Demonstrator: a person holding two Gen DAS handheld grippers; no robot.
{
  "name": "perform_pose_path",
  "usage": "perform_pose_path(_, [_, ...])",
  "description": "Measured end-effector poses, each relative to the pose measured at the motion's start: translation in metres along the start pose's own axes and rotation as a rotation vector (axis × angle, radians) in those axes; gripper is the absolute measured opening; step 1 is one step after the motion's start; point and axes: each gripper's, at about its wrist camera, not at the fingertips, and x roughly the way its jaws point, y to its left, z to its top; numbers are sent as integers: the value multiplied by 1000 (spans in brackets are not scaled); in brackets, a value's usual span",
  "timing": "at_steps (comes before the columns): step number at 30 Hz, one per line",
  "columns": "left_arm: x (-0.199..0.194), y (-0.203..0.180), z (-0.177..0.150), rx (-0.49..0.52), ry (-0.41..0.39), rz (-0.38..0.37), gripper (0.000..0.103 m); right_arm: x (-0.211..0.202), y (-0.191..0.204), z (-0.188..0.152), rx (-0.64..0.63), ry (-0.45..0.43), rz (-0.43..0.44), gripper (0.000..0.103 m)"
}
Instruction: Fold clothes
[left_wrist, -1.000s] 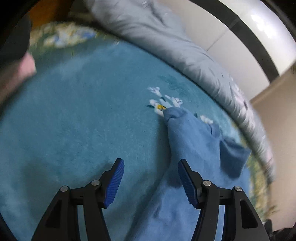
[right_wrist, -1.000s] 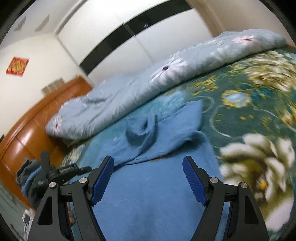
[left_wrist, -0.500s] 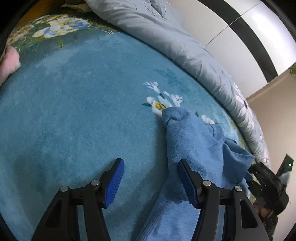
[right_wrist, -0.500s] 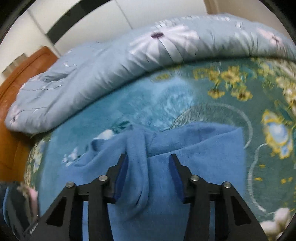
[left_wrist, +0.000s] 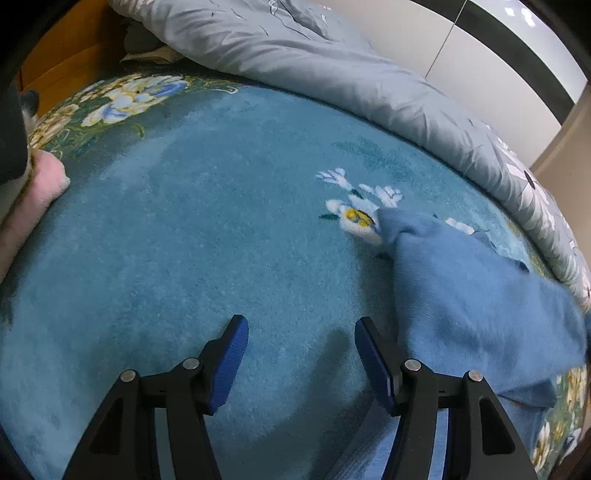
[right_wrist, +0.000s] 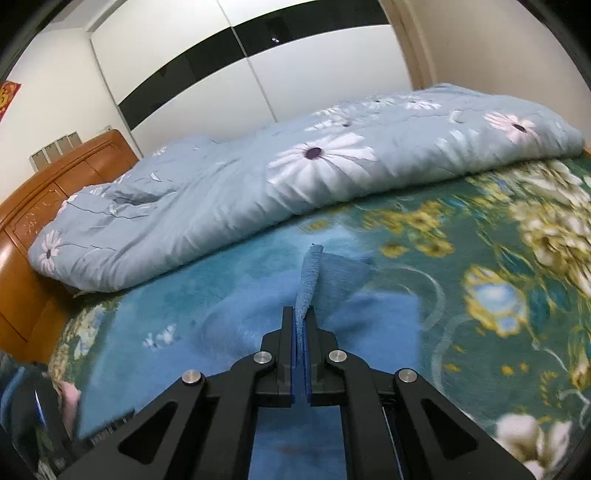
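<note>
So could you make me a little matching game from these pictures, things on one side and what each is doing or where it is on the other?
Things:
1. left gripper
2. right gripper
3. quilt
4. headboard

States or places:
A. heaped along the far side of the bed
B. open, nothing between its fingers
C. orange-brown wood, at the end of the bed
D. shut on a fold of the blue garment

Pairs: 1-B, 2-D, 3-A, 4-C
</note>
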Motion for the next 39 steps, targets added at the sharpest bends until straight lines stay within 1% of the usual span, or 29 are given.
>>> perform_pose_path(2, [0,-1,0,13,1,9,64,7,-16,-16,10,62,-32,3])
perform_pose_path(4, [2,1,4,-5,3,-9,64,12,-28,-28,39,98,-48,3])
perform_pose_path(6, [1,6,9,-40,4,-38,64,14,-40,-34,90,110,-27,4])
perform_pose_path(9, [-3,13,13,-55,-8,-95,64,12,-46,-32,109,108,-15,4])
perform_pose_path(11, [-1,12,14,-25,18,-146,64,9,-48,-27,117,100,-21,8])
perform_pose_path(14, [1,11,15,-2,44,-193,64,6,-53,-19,142,85,-32,16])
perform_pose_path(16, [0,8,15,51,62,-214,64,10,-57,-16,177,94,-15,16])
perform_pose_path(17, [-2,7,16,82,60,-207,64,12,-59,-15,193,99,-6,16])
perform_pose_path(18, [-5,4,16,113,55,-192,64,14,-61,-15,202,107,5,16])
perform_pose_path(21, [-12,4,18,100,48,-246,64,18,-61,-16,204,137,21,15])
perform_pose_path(22, [-11,2,18,92,50,-256,64,19,-59,-17,195,144,15,7])
perform_pose_path(24, [-7,-1,18,75,55,-274,64,16,-54,-16,161,142,6,5])
perform_pose_path(25, [-6,-2,18,66,57,-283,64,11,-52,-14,150,124,17,4])
perform_pose_path(27, [-1,-9,15,80,64,-230,64,3,-49,-10,130,91,39,4])
perform_pose_path(29, [3,-12,12,84,77,-197,64,-1,-49,-9,122,85,39,3])
perform_pose_path(32, [6,-13,11,79,79,-176,64,4,-54,-14,129,119,14,3])
perform_pose_path(36, [5,-20,5,128,70,-116,64,9,-60,-21,142,148,-10,4])
perform_pose_path(38, [2,-23,4,146,64,-109,64,11,-62,-24,149,163,-22,4])
perform_pose_path(39, [1,-22,5,142,64,-121,64,12,-64,-26,152,170,-28,4])
